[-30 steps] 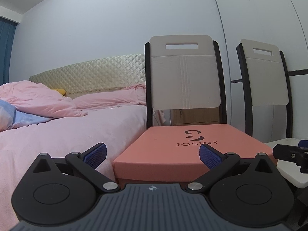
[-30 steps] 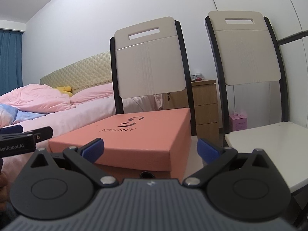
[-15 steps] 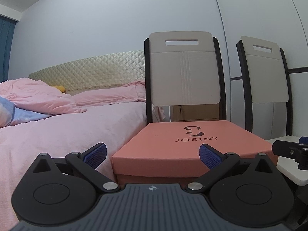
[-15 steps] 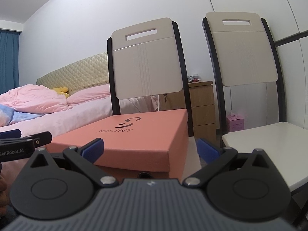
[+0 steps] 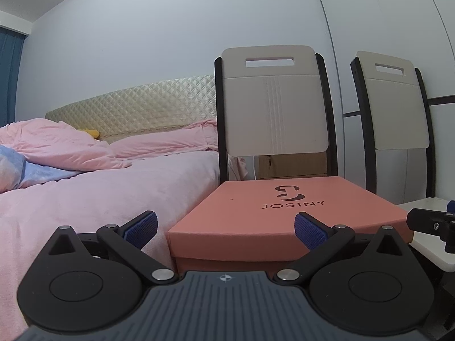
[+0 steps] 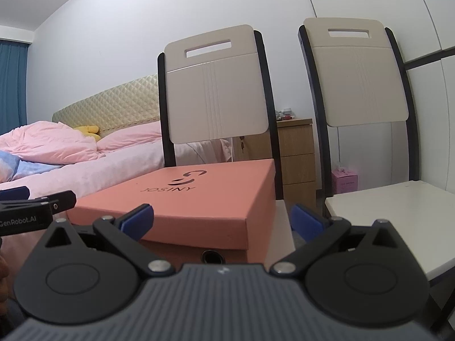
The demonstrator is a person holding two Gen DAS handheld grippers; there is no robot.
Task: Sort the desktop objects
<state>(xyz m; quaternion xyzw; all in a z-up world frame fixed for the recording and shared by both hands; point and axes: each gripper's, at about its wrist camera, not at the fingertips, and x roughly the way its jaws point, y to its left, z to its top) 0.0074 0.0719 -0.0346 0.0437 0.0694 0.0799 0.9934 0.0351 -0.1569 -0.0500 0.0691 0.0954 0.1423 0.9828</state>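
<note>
A salmon-pink lidded box (image 5: 284,213) marked JOSINY lies flat on the seat of a white chair (image 5: 271,108); in the right wrist view the same box (image 6: 199,199) sits left of centre. My left gripper (image 5: 226,228) is open in front of the box's near edge, nothing between its blue pads. My right gripper (image 6: 221,223) is also open and empty, low before the box's front right corner. The tip of the other gripper shows at each view's edge.
A bed with pink bedding (image 5: 85,199) runs along the left. A second white chair (image 6: 369,213) with a bare seat stands to the right of the first. A wooden drawer unit (image 6: 295,159) and a small pink carton (image 6: 344,182) sit behind, against the wall.
Both views have dropped slightly and crept nearer the box, which now fills a little more of each frame. Both grippers stay open and empty.
</note>
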